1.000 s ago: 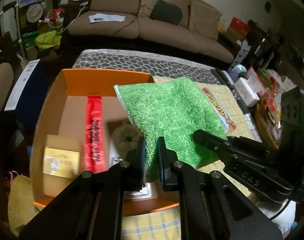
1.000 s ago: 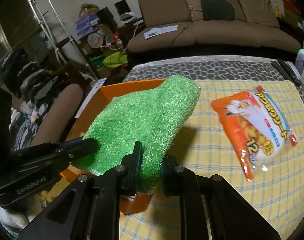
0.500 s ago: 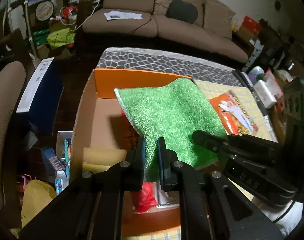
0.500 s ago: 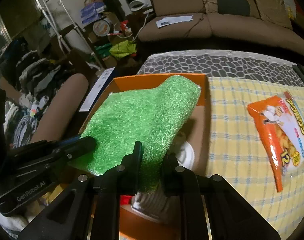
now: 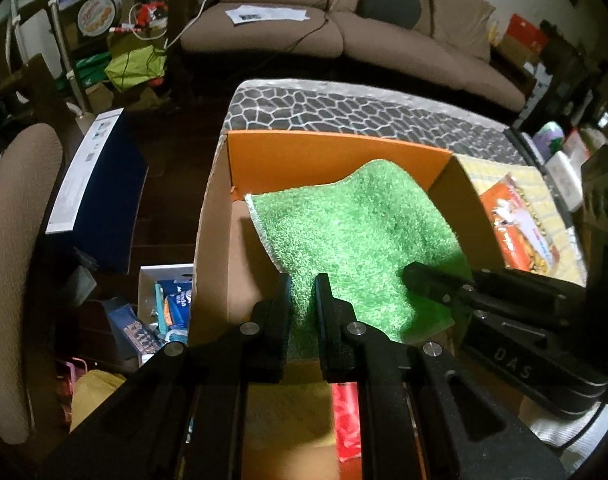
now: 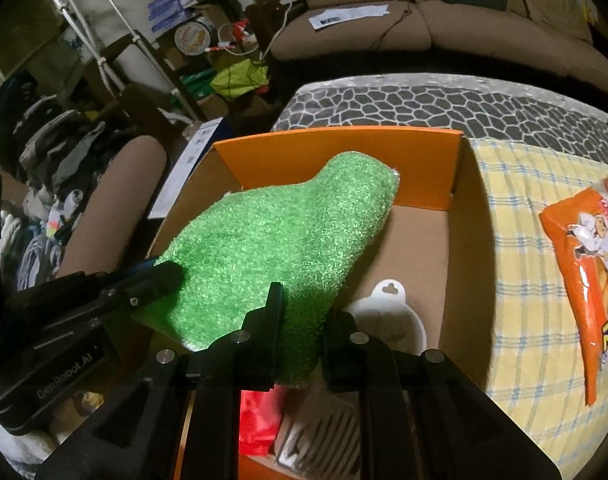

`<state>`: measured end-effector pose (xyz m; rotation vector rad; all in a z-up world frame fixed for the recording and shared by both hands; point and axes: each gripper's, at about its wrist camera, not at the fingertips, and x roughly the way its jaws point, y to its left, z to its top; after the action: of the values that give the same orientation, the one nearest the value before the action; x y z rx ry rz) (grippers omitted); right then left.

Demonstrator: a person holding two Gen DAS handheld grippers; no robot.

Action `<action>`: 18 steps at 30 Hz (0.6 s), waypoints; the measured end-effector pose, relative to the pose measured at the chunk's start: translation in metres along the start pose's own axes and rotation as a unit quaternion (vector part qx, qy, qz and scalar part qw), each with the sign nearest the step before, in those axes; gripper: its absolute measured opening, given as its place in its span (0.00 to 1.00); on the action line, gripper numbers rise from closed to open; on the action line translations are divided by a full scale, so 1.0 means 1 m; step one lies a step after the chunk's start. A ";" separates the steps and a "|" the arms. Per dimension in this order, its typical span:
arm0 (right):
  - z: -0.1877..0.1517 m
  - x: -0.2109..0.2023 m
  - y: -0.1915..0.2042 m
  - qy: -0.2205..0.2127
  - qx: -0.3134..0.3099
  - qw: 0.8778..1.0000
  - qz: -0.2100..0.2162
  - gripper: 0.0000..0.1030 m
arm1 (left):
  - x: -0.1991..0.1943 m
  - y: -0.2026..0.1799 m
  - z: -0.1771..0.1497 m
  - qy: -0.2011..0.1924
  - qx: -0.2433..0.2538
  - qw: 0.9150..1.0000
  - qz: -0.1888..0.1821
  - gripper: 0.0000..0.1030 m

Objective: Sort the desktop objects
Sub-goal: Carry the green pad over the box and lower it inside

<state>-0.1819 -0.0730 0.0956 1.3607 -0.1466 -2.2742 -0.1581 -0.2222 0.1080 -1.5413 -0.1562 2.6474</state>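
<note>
Left gripper, lower centre of left wrist view: clenched on near edge of the green cloth. Right gripper, lower centre of right wrist view: also clamped on the cloth, at another pt of its near edge. Cloth is held spread betw. both, hanging over the open box, centre of frame; far corner droops toward the orange back wall. Right gripper appears at right of left view, tip on cloth.

Inside box, per right wrist view: white plastic item on floor, centre-right, just beside cloth; red packet at lower centre, partly hidden by the fingers. Red packet also seen low in left view.

Snack bag, orange, lies at right edge of frame on the yellow checked cloth, outside box, apart from it. Sofa across top of frame.
</note>
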 end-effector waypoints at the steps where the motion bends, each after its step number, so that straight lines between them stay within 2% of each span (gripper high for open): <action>1: 0.002 0.004 0.000 0.002 0.000 1.000 -0.001 0.15 | 0.004 0.001 0.001 0.003 0.002 1.000 0.004 0.11; 13: 0.006 0.039 0.000 0.031 -0.003 0.999 -0.019 0.15 | 0.039 -0.006 0.006 0.039 0.023 0.998 0.041 0.10; 18: 0.005 0.036 -0.001 0.038 -0.008 0.998 -0.039 0.24 | 0.041 -0.007 0.004 0.038 0.026 0.997 0.056 0.14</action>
<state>-0.2007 -0.0890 0.0687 1.4664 -0.0500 -2.2769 -0.1820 -0.2102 0.0752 -1.6782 0.0032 2.6462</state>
